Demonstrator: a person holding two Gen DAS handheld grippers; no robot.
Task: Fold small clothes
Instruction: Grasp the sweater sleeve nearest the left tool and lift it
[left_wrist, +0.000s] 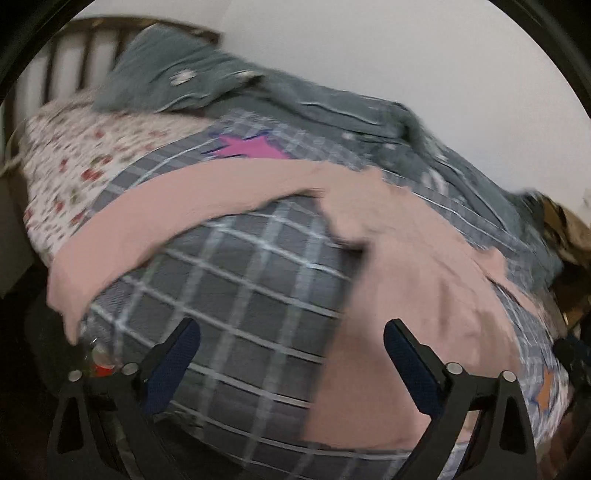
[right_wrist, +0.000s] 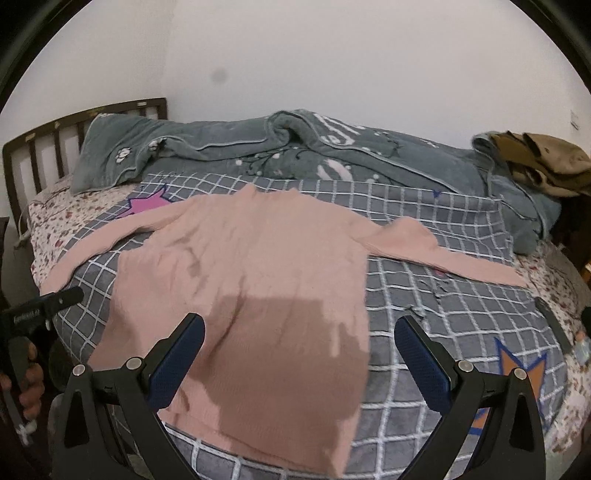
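A pink long-sleeved top (right_wrist: 240, 266) lies spread flat on a grey checked blanket (right_wrist: 443, 295), both sleeves stretched out to the sides. My right gripper (right_wrist: 300, 320) hovers open over the top's lower body, nothing between its blue pads. In the blurred left wrist view the same pink top (left_wrist: 406, 266) shows its left sleeve (left_wrist: 166, 206) running out toward the bed's edge. My left gripper (left_wrist: 291, 326) is open above the checked blanket (left_wrist: 240, 280), between that sleeve and the body, holding nothing. A hand (right_wrist: 29, 384) at the right wrist view's left edge holds the left tool.
A grey-green quilt (right_wrist: 332, 155) is bunched along the back of the bed by the white wall. Brown clothes (right_wrist: 546, 162) are piled at the far right. A dark wooden headboard (right_wrist: 74, 125) stands on the left, with a floral sheet (right_wrist: 44, 221) below it.
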